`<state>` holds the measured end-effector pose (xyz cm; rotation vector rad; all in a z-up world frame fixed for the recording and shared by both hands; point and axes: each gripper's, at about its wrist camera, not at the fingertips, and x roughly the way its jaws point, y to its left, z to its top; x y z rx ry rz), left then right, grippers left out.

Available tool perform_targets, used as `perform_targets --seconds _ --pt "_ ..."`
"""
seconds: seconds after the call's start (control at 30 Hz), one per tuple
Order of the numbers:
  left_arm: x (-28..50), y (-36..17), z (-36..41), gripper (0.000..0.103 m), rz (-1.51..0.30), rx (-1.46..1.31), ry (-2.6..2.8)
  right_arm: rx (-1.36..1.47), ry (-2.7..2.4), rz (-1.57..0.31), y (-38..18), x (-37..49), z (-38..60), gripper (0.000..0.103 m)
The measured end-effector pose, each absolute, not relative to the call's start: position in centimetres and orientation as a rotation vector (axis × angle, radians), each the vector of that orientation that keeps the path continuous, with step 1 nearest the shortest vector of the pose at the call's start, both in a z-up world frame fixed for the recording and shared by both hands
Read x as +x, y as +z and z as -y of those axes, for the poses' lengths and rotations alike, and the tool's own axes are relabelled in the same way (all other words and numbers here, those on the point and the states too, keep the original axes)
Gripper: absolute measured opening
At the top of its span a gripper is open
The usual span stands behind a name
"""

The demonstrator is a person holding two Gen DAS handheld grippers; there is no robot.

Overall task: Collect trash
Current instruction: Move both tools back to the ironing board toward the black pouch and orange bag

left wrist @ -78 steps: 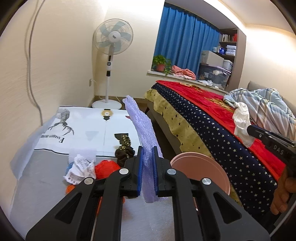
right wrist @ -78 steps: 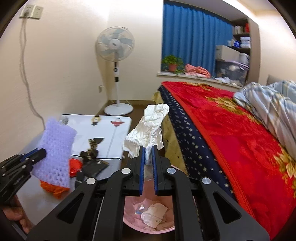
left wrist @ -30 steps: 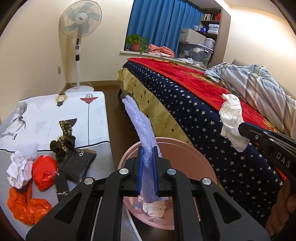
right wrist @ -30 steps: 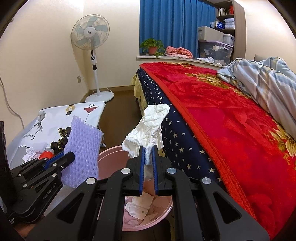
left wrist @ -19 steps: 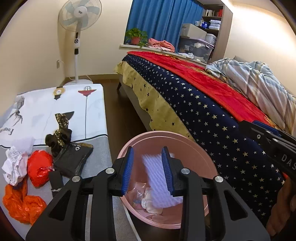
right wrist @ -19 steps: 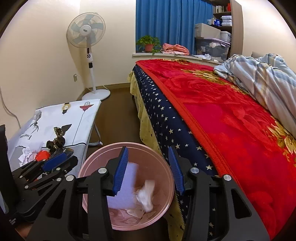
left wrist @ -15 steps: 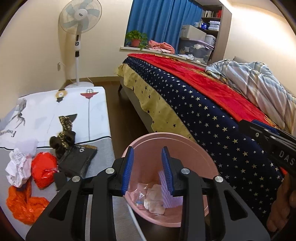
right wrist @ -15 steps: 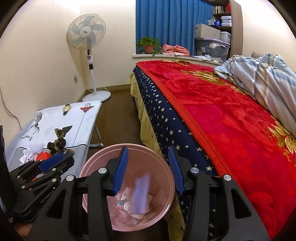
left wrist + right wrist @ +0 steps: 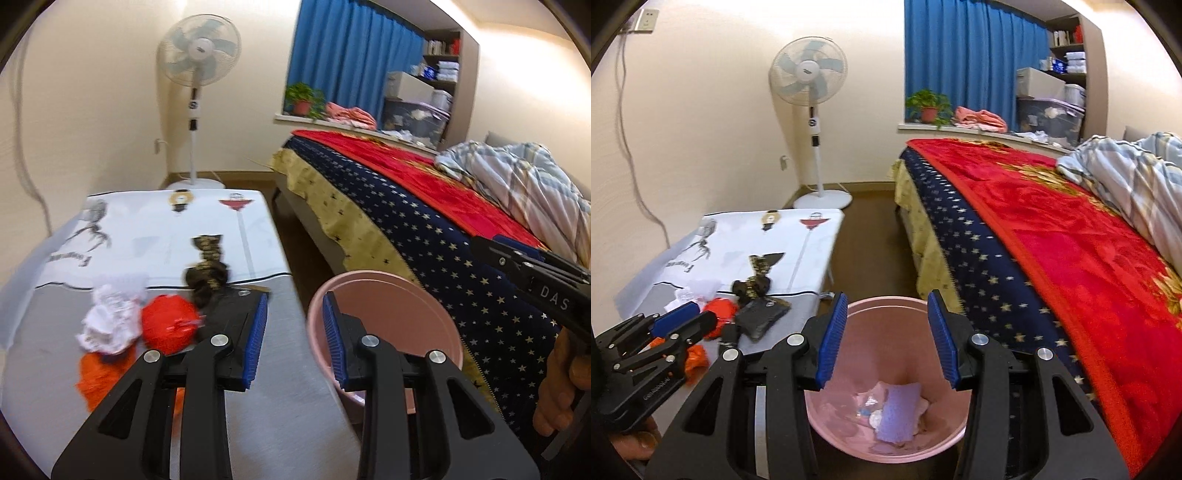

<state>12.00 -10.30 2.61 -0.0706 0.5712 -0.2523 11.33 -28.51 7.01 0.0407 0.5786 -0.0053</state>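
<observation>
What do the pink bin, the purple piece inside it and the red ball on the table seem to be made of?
The pink bin looks like smooth matte plastic: thin, even rim, uniform colour. The purple piece looks like soft foam netting, judging by its dull, finely textured surface, though blur leaves that open. The red ball on the table seems crumpled thin plastic or paper: creased, faintly shiny.

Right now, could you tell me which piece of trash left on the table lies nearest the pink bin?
The black wrapper, lying flat at the table's bin-side edge. The red crumpled ball, white paper wad and orange bag all sit farther from the pink bin.
</observation>
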Motion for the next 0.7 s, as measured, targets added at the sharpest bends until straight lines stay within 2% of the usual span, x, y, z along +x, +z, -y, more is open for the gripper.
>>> perform_targets --seconds 0.7 --pt "9.3 0.1 1.1 0.031 -0.578 -0.138 -0.020 0.038 0.199 -0.617 4.9 13.0 20.1 0.043"
